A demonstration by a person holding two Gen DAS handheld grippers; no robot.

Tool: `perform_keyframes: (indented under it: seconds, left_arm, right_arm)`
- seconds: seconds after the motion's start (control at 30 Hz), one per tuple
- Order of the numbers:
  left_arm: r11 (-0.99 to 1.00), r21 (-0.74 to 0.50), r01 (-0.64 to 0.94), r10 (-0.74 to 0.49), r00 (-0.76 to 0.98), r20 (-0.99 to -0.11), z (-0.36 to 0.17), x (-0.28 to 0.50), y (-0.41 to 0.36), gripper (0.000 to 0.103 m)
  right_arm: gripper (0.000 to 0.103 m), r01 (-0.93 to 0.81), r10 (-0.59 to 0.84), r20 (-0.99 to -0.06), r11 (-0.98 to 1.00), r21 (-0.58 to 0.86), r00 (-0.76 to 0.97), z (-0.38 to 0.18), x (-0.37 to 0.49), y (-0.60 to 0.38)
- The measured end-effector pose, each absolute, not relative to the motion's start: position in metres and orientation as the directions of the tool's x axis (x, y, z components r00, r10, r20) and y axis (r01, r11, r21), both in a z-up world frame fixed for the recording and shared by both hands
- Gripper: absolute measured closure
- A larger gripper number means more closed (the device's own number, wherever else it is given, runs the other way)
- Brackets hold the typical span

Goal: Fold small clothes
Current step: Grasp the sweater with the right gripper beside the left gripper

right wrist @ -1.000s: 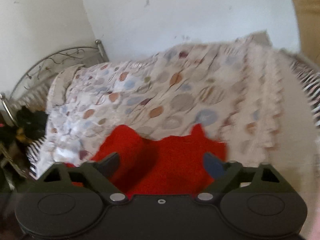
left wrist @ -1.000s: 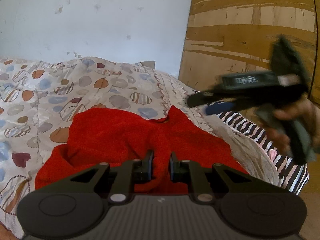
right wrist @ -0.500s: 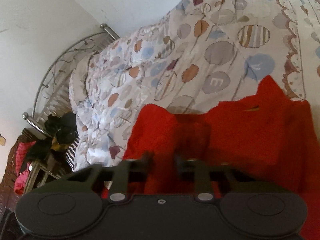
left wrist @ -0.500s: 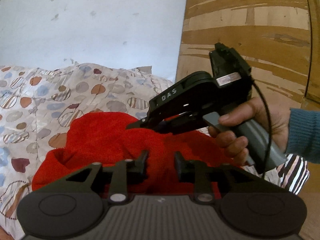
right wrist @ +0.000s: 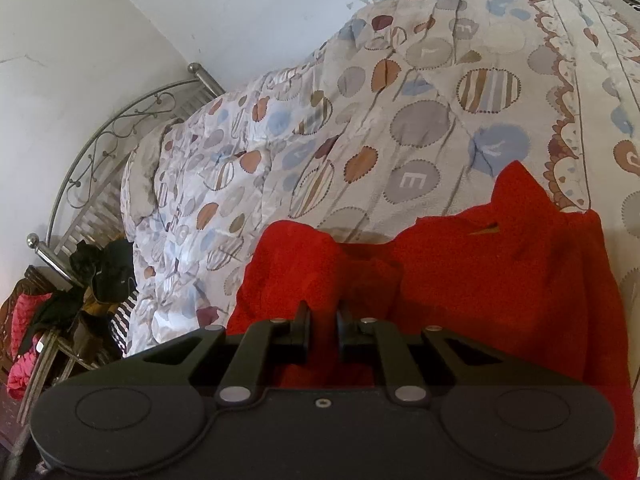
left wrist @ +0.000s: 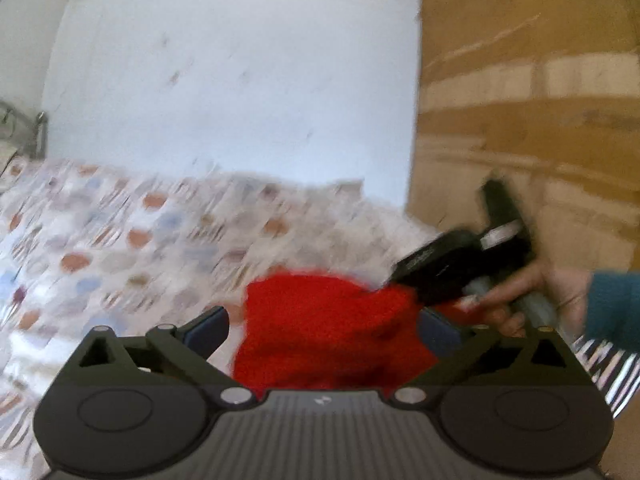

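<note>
Red garment (right wrist: 500,280) on quilt (right wrist: 400,100), bunched, fold barely begun. Our right claw (right wrist: 322,320) pinching ridge of it just ahead of tips. Left claw (left wrist: 322,330) jaws opening, cloth between but not pressed. Flattening, remaining folds left, we reckon.

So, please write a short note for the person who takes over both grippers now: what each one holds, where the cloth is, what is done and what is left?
Left gripper: jaws opening wide, pads clear of the red garment, which lies between and beyond them; holds nothing.
Right gripper: shut on a bunched fold of the red garment.
Garment: crumpled on the patterned bedspread, not flat.
Done: the right side is gripped; no neat fold shows.
Left: probably take a new hold with the left gripper, spread the garment and fold it.
</note>
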State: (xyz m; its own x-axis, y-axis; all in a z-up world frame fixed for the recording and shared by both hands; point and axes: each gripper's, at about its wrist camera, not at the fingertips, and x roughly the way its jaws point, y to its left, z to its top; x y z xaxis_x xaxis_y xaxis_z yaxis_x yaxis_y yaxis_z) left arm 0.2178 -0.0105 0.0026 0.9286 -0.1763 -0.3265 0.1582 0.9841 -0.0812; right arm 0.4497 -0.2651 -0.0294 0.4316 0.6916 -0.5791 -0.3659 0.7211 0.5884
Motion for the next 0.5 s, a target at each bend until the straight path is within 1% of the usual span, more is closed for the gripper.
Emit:
perform_keyframes:
  seconds: [0.07,0.1,0.17,0.2,0.27,0.33,0.37,0.4,0.43,0.5]
  left_arm:
    - [0.978,-0.131,0.163,-0.199,0.92,-0.337,-0.01,0.228,0.006,0.001]
    - [0.969,-0.173,0.176,-0.228,0.908,-0.352,-0.015,0.234,0.014,0.004]
    - [0.938,-0.276,0.212,-0.307,0.878,-0.368,-0.022,0.246,0.027,0.011]
    - [0.912,-0.336,0.234,-0.356,0.859,-0.369,-0.026,0.252,0.032,0.019]
    - [0.891,-0.392,0.229,-0.376,0.857,-0.354,-0.03,0.258,0.038,0.024]
    - [0.886,-0.4,0.235,-0.377,0.868,-0.324,-0.03,0.259,0.037,0.04]
    - [0.887,-0.392,0.243,-0.377,0.873,-0.311,-0.028,0.258,0.035,0.042]
    - [0.892,-0.373,0.256,-0.377,0.876,-0.3,-0.024,0.256,0.03,0.047]
    - [0.897,-0.347,0.274,-0.381,0.878,-0.291,-0.021,0.257,0.023,0.053]
    - [0.904,-0.281,0.323,-0.398,0.875,-0.274,-0.012,0.255,0.006,0.059]
  right_arm:
    - [0.091,-0.37,0.689,-0.579,0.724,0.583,0.436,-0.029,0.449,-0.265]
    - [0.091,-0.372,0.688,-0.578,0.725,0.58,0.439,-0.029,0.449,-0.264]
    - [0.091,-0.377,0.686,-0.576,0.726,0.575,0.444,-0.028,0.448,-0.263]
    - [0.091,-0.384,0.687,-0.572,0.726,0.57,0.449,-0.027,0.447,-0.263]
    - [0.091,-0.396,0.691,-0.56,0.722,0.567,0.457,-0.024,0.446,-0.263]
    - [0.091,-0.416,0.695,-0.539,0.718,0.558,0.477,-0.018,0.443,-0.264]
    - [0.092,-0.43,0.696,-0.524,0.717,0.548,0.492,-0.012,0.44,-0.266]
    - [0.092,-0.443,0.698,-0.507,0.714,0.543,0.505,-0.006,0.437,-0.269]
    - [0.092,-0.451,0.704,-0.486,0.707,0.544,0.518,0.001,0.435,-0.274]
    - [0.092,-0.46,0.71,-0.446,0.698,0.549,0.545,0.015,0.428,-0.287]
